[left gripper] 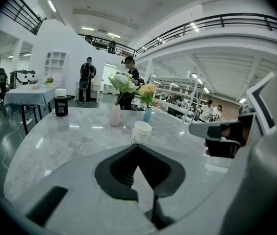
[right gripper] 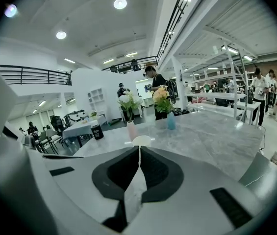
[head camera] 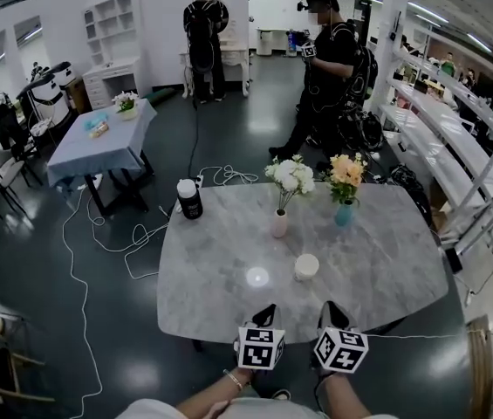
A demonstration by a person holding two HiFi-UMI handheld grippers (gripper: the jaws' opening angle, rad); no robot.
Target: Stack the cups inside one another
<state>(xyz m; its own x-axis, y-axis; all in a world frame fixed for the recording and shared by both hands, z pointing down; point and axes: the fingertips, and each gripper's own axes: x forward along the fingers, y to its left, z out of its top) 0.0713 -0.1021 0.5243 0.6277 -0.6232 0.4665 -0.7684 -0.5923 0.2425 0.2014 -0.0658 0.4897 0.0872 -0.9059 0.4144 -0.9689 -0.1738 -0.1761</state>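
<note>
One white paper cup (head camera: 306, 266) stands upright on the grey marble table (head camera: 220, 278), right of its middle; whether other cups sit inside it I cannot tell. Both grippers hover at the table's near edge, short of the cup. The left gripper (head camera: 266, 312) has its jaws together with nothing between them, and the cup (left gripper: 141, 132) stands just beyond its tips (left gripper: 138, 147). The right gripper (head camera: 332, 309) is also shut and empty, with the cup's rim (right gripper: 141, 140) peeking above its tips (right gripper: 139, 149). The right gripper's body (left gripper: 221, 131) shows at the right of the left gripper view.
A pink vase of white flowers (head camera: 280, 223) and a blue vase of orange flowers (head camera: 344, 214) stand behind the cup. A black jar with a white lid (head camera: 189, 199) sits at the table's far left corner. Two people (head camera: 325, 68) stand beyond; cables (head camera: 141, 234) trail on the floor.
</note>
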